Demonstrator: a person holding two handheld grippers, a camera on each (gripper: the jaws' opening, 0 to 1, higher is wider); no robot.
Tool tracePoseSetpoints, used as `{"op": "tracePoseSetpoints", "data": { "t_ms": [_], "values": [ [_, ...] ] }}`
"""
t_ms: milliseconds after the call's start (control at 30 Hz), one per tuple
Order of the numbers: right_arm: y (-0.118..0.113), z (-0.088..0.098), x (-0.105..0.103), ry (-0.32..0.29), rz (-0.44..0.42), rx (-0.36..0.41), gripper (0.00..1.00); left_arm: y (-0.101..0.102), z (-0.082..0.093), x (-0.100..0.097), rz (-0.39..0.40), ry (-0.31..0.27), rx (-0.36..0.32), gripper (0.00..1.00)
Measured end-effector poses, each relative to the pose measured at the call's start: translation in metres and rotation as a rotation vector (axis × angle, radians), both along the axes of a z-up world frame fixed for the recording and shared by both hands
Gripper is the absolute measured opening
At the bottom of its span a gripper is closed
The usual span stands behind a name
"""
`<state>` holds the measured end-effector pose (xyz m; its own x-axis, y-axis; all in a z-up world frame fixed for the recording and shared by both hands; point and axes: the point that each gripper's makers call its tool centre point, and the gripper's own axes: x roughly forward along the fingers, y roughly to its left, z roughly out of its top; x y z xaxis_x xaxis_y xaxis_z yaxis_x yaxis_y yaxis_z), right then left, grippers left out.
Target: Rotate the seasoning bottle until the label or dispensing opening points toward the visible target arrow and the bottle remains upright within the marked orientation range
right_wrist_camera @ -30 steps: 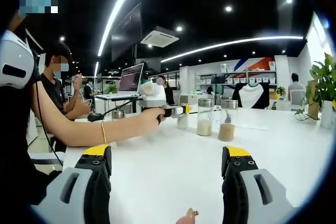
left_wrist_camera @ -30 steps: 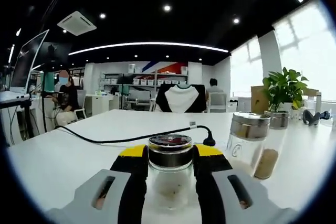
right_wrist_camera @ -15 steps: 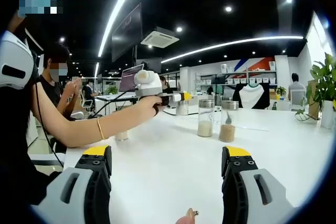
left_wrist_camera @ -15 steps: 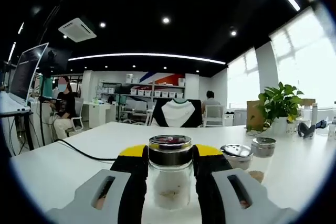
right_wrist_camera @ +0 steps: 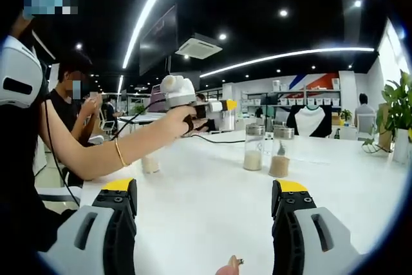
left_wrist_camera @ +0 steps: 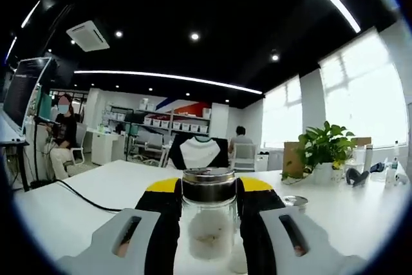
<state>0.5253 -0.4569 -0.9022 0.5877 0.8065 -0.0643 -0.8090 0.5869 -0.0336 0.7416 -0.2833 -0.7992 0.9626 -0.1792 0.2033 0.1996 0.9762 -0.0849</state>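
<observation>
The left gripper (left_wrist_camera: 207, 207) grasps a glass seasoning bottle (left_wrist_camera: 208, 220) at the bottom centre of its view, upright above the white table (left_wrist_camera: 90, 191). The right gripper (right_wrist_camera: 205, 223) hangs released over the table, with two more jars (right_wrist_camera: 265, 151) standing at centre right.

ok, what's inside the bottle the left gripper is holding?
The seasoning bottle, clamped in the left gripper, holds pale powder low in the glass. The metal lid covers the top, hiding any dispensing opening.

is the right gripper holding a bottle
No, in the right gripper view the right gripper has its fingers wide apart over the bare white table, with nothing between them.
</observation>
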Motion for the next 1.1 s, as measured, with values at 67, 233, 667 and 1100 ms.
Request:
{"op": "tracePoseSetpoints", "data": {
  "t_ms": [67,233,667,1100],
  "values": [
    [-0.001,0.001,0.000,-0.003,-0.005,0.000,0.87,-0.013,0.006,-0.003,-0.079,-0.002,-0.034,0.35],
    [-0.007,0.003,0.000,-0.007,-0.017,-0.005,0.87,-0.036,0.014,-0.015,-0.164,-0.013,-0.024,0.35],
    [-0.010,0.009,-0.008,-0.036,0.008,0.005,0.84,-0.099,0.020,-0.077,-0.445,-0.082,0.120,0.35],
    [-0.005,0.008,-0.017,-0.036,0.042,0.003,0.83,-0.126,-0.014,-0.136,-0.643,-0.061,0.162,0.35]
  ]
}}
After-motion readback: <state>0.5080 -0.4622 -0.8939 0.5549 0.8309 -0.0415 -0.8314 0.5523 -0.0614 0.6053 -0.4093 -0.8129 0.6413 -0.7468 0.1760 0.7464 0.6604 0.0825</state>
